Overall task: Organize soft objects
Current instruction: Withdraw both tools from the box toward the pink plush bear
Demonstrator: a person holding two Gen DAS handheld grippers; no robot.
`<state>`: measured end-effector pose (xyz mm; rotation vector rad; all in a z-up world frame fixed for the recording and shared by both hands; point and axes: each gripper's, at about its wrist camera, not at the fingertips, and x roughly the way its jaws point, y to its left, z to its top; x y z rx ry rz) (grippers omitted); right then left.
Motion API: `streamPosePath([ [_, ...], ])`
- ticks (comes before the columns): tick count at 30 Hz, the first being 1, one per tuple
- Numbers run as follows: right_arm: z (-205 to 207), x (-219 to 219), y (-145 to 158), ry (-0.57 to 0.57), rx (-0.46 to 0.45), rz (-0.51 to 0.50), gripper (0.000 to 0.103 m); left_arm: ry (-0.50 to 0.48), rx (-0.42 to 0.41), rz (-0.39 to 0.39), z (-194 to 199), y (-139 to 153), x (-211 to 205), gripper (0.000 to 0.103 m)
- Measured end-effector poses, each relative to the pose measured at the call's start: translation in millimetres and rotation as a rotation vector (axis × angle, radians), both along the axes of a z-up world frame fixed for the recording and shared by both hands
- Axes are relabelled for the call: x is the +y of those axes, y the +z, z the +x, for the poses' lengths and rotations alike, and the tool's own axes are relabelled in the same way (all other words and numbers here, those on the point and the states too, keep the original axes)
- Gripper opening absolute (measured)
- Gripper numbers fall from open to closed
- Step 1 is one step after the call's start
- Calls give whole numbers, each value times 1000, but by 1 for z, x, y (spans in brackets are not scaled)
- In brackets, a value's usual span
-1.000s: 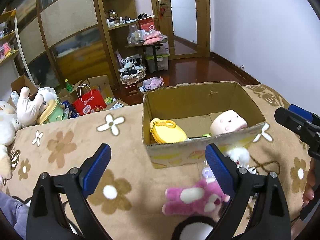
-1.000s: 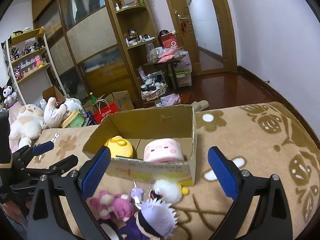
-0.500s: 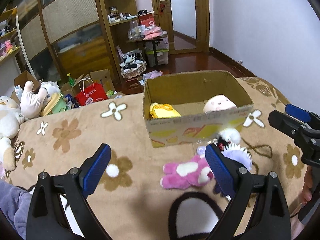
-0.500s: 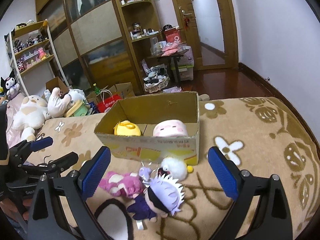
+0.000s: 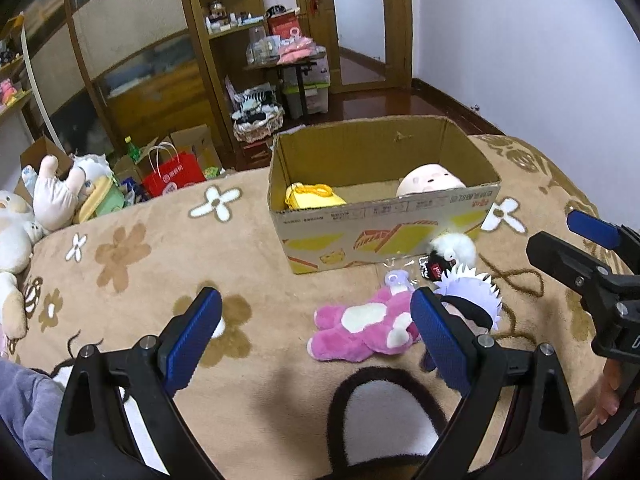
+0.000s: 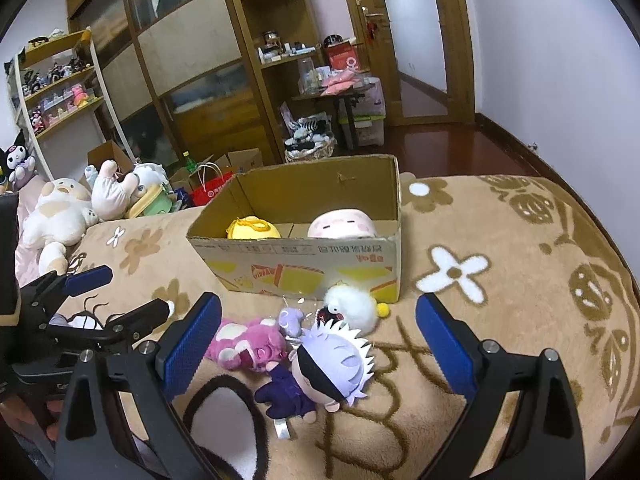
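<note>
Pink-white plush bear [image 5: 362,330]; tan blanket [image 5: 248,264] (brown, white flowers); yellow-printed cardboard box [image 5: 384,236].

Open tongs [image 5: 316,338], pink plush [image 5: 362,330], cardboard box [image 5: 384,236]

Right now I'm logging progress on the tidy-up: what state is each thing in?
cardboard box: open-topped, upright on the blanket.
yellow plush: inside the box, left side.
pink round plush: inside the box, right side.
pink bear plush: lying on the blanket, outside the box.
white-haired doll: lying outside the box.
white fluffy plush: outside, against the box front.
left gripper: open, empty.
right gripper: open, empty.
</note>
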<state>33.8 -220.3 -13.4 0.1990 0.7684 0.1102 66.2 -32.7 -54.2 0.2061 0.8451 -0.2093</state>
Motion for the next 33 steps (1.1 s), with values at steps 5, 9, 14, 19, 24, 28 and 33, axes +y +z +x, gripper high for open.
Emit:
streamPosePath([
  [5, 6, 0, -8, -8, 22, 0, 102, 5, 47, -17, 9, -12, -1, 94],
  [9, 12, -1, -14, -15, 38, 2, 102, -1, 83, -29, 15, -20, -3, 94],
  [14, 18, -3, -22, -29, 66, 7, 102, -14, 109, -47, 20, -27, -8, 94],
  [19, 25, -5, -30, -44, 90, 13, 102, -43, 144, -59, 26, -35, -15, 94],
  [24, 31, -5, -39, -50, 125, 16, 102, -70, 168, -52, 30, -44, -23, 94],
  [28, 35, -3, -46, -46, 149, 14, 102, -96, 192, -55, 34, -52, -30, 94],
  [33, 42, -3, -56, -44, 186, 20, 102, -122, 235, -62, 38, -62, -37, 94],
])
